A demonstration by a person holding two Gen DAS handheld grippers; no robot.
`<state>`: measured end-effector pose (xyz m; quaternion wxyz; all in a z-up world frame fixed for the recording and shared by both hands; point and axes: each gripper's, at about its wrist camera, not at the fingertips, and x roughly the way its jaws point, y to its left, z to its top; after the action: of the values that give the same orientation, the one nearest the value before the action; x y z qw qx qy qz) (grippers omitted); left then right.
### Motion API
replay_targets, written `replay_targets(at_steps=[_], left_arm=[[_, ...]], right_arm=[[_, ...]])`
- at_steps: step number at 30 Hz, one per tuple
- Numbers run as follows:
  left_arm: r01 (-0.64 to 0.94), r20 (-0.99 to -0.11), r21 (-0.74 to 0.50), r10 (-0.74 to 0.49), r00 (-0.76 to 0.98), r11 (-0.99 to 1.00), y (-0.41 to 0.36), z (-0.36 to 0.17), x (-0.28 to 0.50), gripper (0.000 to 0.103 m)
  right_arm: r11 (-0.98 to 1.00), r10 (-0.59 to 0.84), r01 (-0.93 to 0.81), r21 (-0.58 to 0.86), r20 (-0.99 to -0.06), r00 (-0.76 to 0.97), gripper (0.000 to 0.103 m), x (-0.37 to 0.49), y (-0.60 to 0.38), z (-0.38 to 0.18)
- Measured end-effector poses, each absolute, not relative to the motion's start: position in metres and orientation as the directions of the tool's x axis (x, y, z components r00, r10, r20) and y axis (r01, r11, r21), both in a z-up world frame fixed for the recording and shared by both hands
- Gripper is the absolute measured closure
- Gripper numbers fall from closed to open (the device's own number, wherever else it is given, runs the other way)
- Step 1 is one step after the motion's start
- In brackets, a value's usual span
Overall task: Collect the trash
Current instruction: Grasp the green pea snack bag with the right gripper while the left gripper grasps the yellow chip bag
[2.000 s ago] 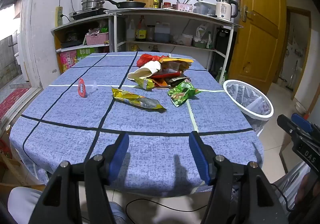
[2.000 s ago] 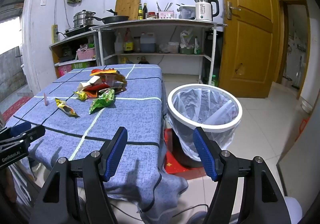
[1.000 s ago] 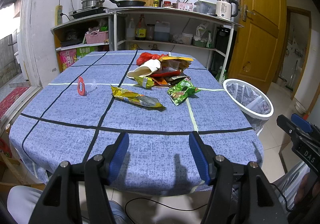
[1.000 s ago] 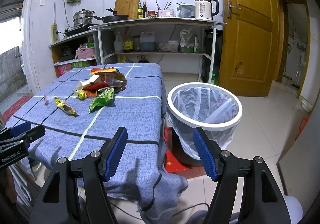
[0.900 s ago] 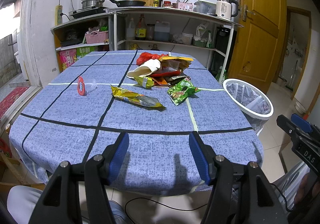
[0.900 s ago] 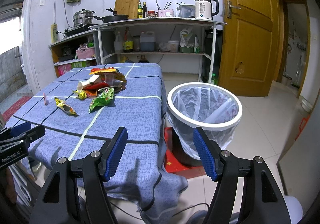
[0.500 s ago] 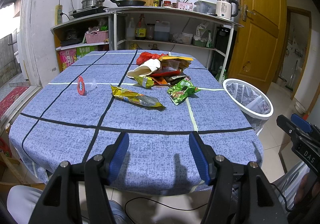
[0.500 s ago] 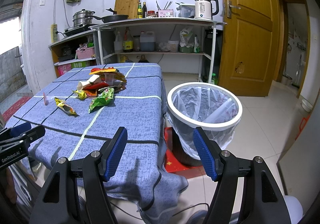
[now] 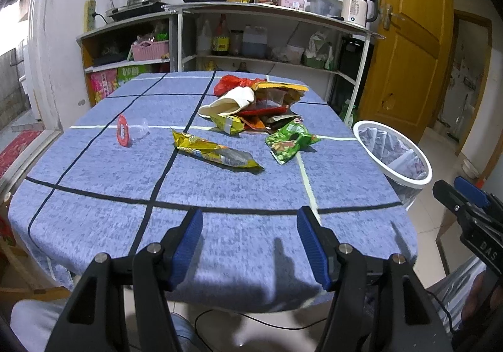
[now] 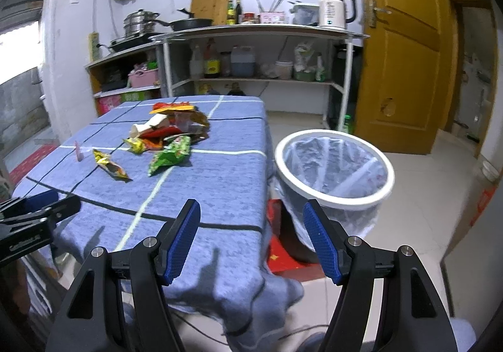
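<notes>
Wrappers lie on a blue tablecloth point(image 9: 94, 169): a yellow snack wrapper point(image 9: 217, 154) point(image 10: 110, 165), a green packet point(image 9: 290, 142) point(image 10: 171, 157), and a heap of red, orange and white packaging point(image 9: 254, 105) point(image 10: 171, 127) behind them. A red ring with clear film point(image 9: 122, 131) lies at the left. A white-rimmed bin point(image 9: 391, 157) point(image 10: 334, 169) with a clear liner stands on the floor right of the table. My left gripper point(image 9: 250, 218) hangs open over the table's near edge, empty. My right gripper point(image 10: 251, 213) is open and empty over the table's near right corner beside the bin.
Shelves point(image 9: 261, 34) with pots, bottles and a kettle point(image 10: 334, 9) stand against the back wall. A yellow door point(image 10: 399, 69) is at the right. A red mat point(image 10: 284, 253) lies under the bin. The other gripper shows at each view's edge.
The right wrist view has shifted slightly, with the table and bin now a little lower and blurred. The left view is unchanged. Both grippers stay open.
</notes>
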<state>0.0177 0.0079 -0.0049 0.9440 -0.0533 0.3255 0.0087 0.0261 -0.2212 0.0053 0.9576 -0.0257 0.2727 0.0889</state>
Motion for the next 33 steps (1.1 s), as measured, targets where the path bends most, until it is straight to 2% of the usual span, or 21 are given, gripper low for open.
replay_targets(at_steps=[13, 20, 28, 30, 32, 33], left_arm=[[-0.143, -0.684, -0.243, -0.065, 0.727, 0.959, 0.055, -0.01, 0.099, 0.038], [-0.2, -0.726, -0.256, -0.051, 0.686, 0.946, 0.065, -0.019, 0.129, 0.038], [-0.213, -0.771, -0.227, -0.041, 0.635, 0.95, 0.065, -0.033, 0.149, 0.039], [-0.203, -0.77, -0.183, -0.012, 0.637, 0.962, 0.059, -0.032, 0.15, 0.043], [-0.189, -0.766, -0.149, 0.007, 0.642, 0.971, 0.054, -0.032, 0.149, 0.055], [-0.185, -0.765, -0.137, 0.015, 0.644, 0.973, 0.052, -0.032, 0.148, 0.06]], right_arm=[[0.899, 0.403, -0.412, 0.145, -0.638, 0.656, 0.034, 0.125, -0.164, 0.004], [0.873, 0.434, -0.456, 0.171, -0.699, 0.568, 0.034, 0.181, -0.131, -0.002], [0.887, 0.409, -0.398, 0.234, -0.799, 0.441, 0.035, 0.234, -0.116, -0.037], [0.89, 0.406, -0.39, 0.238, -0.803, 0.437, 0.039, 0.238, -0.116, -0.04], [0.884, 0.413, -0.4, 0.241, -0.803, 0.43, 0.057, 0.238, -0.115, -0.039], [0.881, 0.42, -0.403, 0.247, -0.801, 0.426, 0.063, 0.237, -0.116, -0.039]])
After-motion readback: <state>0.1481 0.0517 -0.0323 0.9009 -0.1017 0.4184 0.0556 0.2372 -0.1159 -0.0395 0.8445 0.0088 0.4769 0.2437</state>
